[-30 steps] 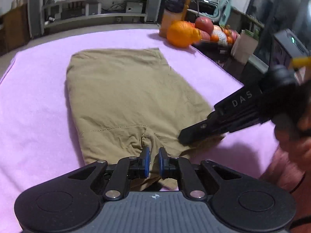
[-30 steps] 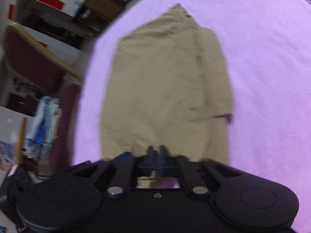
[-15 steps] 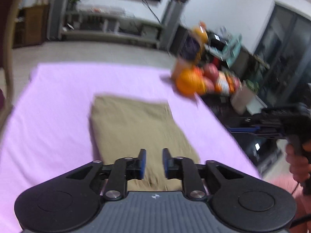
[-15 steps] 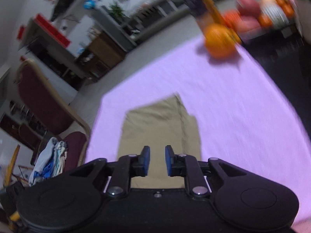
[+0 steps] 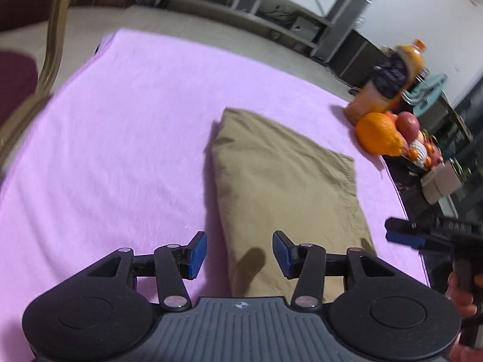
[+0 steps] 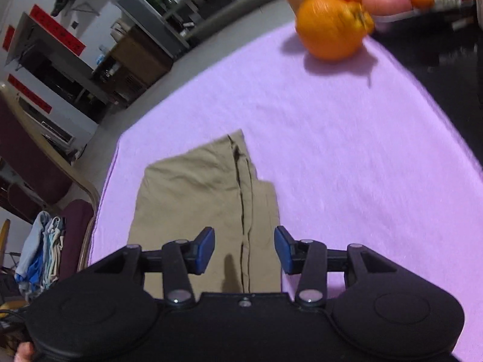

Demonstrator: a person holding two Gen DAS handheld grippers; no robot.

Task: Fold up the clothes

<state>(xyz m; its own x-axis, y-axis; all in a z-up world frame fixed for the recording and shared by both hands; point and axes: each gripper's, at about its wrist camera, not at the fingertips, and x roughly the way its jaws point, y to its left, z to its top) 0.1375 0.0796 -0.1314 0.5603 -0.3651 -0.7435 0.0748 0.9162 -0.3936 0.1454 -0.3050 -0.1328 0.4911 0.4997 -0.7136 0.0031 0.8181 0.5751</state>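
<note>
A folded tan garment (image 5: 283,181) lies flat on the pink cloth (image 5: 135,138) that covers the table; the right wrist view shows the same garment (image 6: 199,199) with a dark seam down its length. My left gripper (image 5: 240,252) hovers above its near edge, jaws opening, nothing between the blue pads. My right gripper (image 6: 244,249) hangs over the garment's near end, jaws opening too, holding nothing. The right gripper (image 5: 404,232) also shows at the right edge of the left wrist view, apart from the garment.
A large orange (image 5: 377,132), a juice bottle (image 5: 389,81) and a bowl of fruit (image 5: 422,147) sit at the table's far right corner. A chair with a dark red seat (image 6: 75,226) holding bundled clothes (image 6: 42,247) stands beside the table.
Both grippers were shut on the garment's near edge; they let go, opened wide and pulled back and up. The garment lies still, farther from both cameras.
</note>
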